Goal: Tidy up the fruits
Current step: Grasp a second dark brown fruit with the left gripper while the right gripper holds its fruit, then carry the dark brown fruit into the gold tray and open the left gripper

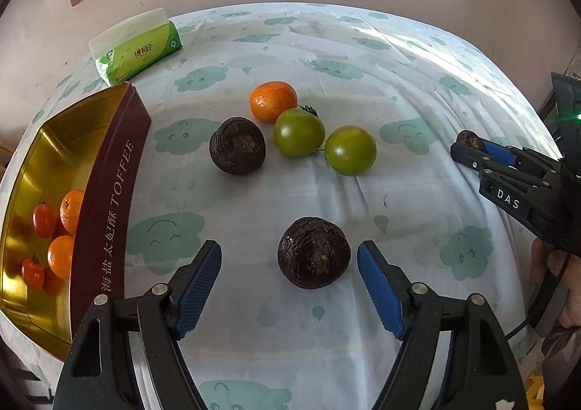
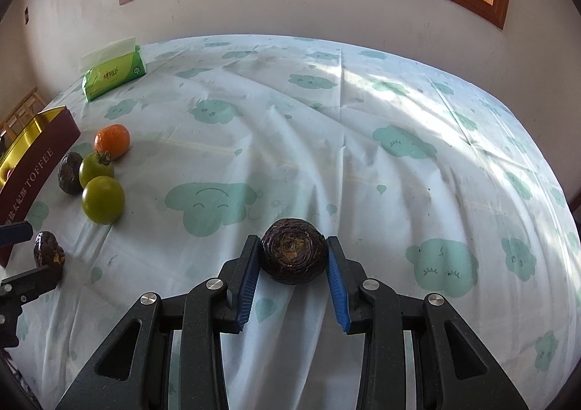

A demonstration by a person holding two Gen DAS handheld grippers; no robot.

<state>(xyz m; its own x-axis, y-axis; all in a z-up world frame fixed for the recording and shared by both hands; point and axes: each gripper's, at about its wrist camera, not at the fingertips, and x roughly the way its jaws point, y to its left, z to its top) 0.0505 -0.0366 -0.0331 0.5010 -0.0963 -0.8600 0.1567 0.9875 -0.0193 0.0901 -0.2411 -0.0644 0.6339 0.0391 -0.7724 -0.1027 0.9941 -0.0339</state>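
Note:
My left gripper [image 1: 288, 252] stands open around a dark brown water chestnut [image 1: 314, 252] lying on the cloth; its pads do not touch it. My right gripper [image 2: 293, 243] is shut on a second dark chestnut [image 2: 292, 252], also seen at the right edge of the left wrist view as the held chestnut [image 1: 468, 139]. Farther off lie a mandarin [image 1: 273, 101], two green tomatoes [image 1: 298, 132] [image 1: 350, 150] and a third chestnut [image 1: 237, 146]. The toffee tin [image 1: 109, 192] at the left holds mandarins [image 1: 61, 255] and small red tomatoes [image 1: 43, 220].
A green tissue pack [image 1: 138, 50] sits at the far left of the table near the wall. The table wears a white cloth with green cloud prints [image 2: 363, 141]. A person's hand [image 1: 559, 272] holds the right gripper at the table's right edge.

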